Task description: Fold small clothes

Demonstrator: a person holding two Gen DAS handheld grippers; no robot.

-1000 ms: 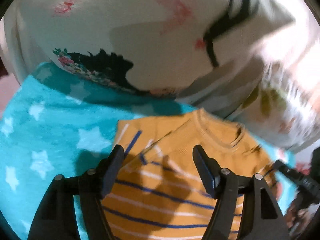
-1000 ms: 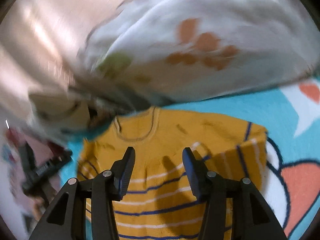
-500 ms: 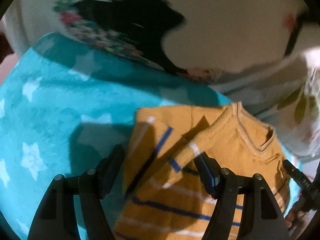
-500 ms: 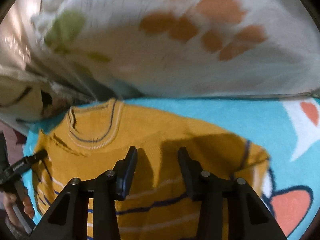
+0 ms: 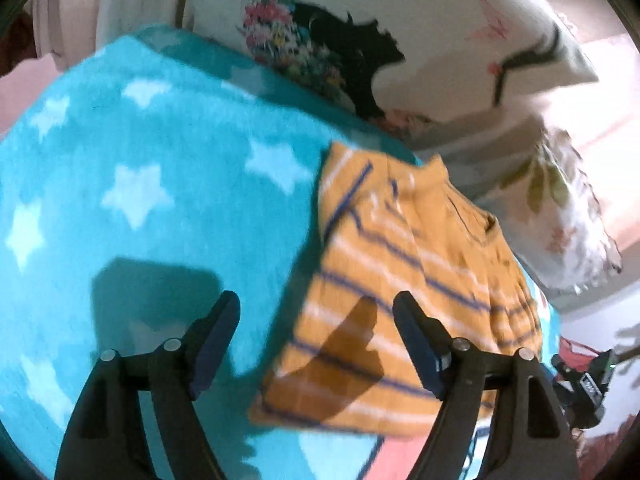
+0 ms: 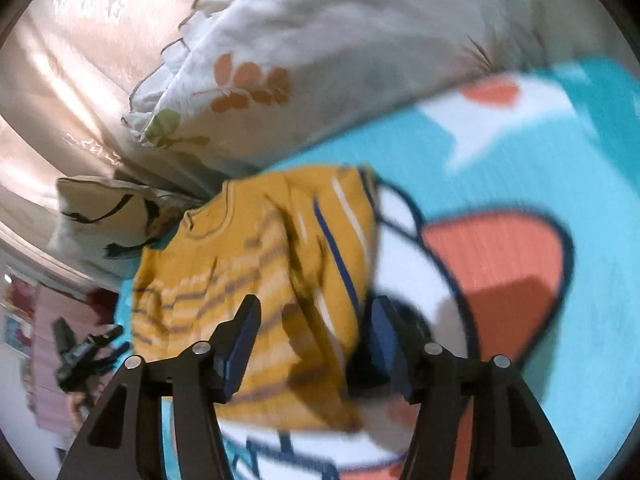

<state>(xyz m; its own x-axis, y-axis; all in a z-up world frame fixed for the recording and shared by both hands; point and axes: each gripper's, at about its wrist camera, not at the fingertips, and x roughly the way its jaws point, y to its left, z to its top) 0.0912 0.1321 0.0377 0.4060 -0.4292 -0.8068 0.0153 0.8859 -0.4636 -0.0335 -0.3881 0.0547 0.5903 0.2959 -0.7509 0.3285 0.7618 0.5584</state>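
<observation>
Left wrist view is motion-blurred: the folded mustard striped sweater (image 5: pixel 404 280) lies on the turquoise star blanket (image 5: pixel 140 184) near its pillow-side edge, its hem partly behind the left gripper (image 5: pixel 316 340), whose empty jaws are opening. Across it, the right gripper (image 6: pixel 312 344) also opens, nothing clamped, above the sweater's side. Printed pillows (image 6: pixel 320 64) crowd behind.

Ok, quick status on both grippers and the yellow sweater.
Left gripper, right gripper both opening, holding nothing. Striped yellow sweater lies folded on teal blanket. Pillows at its collar, nothing blocking.
</observation>
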